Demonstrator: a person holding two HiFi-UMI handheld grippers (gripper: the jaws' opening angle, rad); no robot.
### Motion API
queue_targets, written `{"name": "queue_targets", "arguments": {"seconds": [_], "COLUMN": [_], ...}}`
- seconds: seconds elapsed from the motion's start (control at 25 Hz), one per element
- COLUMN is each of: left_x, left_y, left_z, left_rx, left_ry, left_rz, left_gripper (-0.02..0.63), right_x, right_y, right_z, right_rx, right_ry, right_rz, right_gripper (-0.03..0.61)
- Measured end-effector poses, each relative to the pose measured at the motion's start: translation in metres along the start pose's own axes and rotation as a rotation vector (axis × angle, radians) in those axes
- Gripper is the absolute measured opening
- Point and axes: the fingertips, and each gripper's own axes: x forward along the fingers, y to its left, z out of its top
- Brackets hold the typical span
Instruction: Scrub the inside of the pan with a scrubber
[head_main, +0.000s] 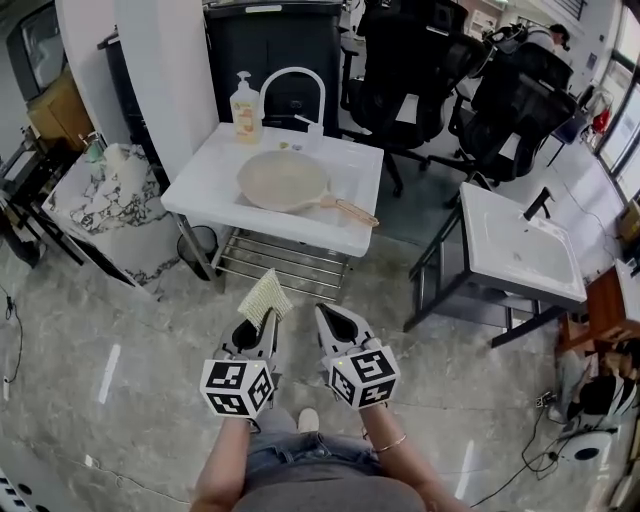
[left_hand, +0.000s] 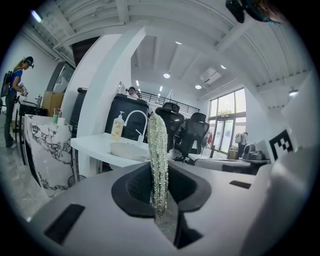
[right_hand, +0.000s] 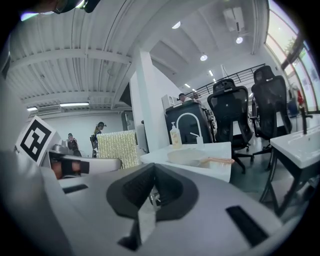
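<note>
Standing back on the tiled floor (head_main: 120, 330), well apart from the white tabletop (head_main: 200, 190) carrying the pan (head_main: 283, 180). Pinching the scrubber (head_main: 264, 297) in the left gripper (head_main: 254, 335), fingers (left_hand: 134, 189) clamped on its lower edge, mesh pad upright and edge-on in the left gripper view, top pointing ahead toward the pan. Right gripper (head_main: 332, 322) just beside the left, fingers (right_hand: 131, 191) pressed together on nothing.

Pan straight ahead of both grippers, open side up, bowl seemingly empty. Wooden handle (head_main: 350, 210) running out to the right and a little toward the near edge. Handle thus on the right gripper's side, bowl slightly toward the left gripper's: probably suits steadying with the right and scrubbing with the left.

Soap bottle (head_main: 245, 108) and white faucet (head_main: 293, 85) at the far edge, behind the pan, clear of a straight approach. Near edge of the tabletop open, bare floor between. Second white basin stand (head_main: 520, 250) off to the right and marbled cabinet (head_main: 105, 200) to the left, both well aside of the path.

Calls for a walk forward first, then a reach over the near edge and down into the bowl.
</note>
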Motion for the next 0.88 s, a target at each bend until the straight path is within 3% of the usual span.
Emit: {"name": "queue_targets", "arguments": {"seconds": [0.48, 0.88], "left_x": [0.025, 0.109], "left_y": [0.032, 0.099], "left_z": [0.023, 0.048], "left_rx": [0.013, -0.023], "left_ry": [-0.019, -0.014], "left_rz": [0.036, 0.007], "left_gripper": [0.067, 0.067], "right_x": [0.033, 0.12], "right_y": [-0.021, -0.056], "right_z": [0.018, 0.031], "right_rx": [0.001, 0.004], "right_ry": [-0.014, -0.001], "right_rz": [-0.031, -0.08], "right_gripper": [0.011, 0.011]}}
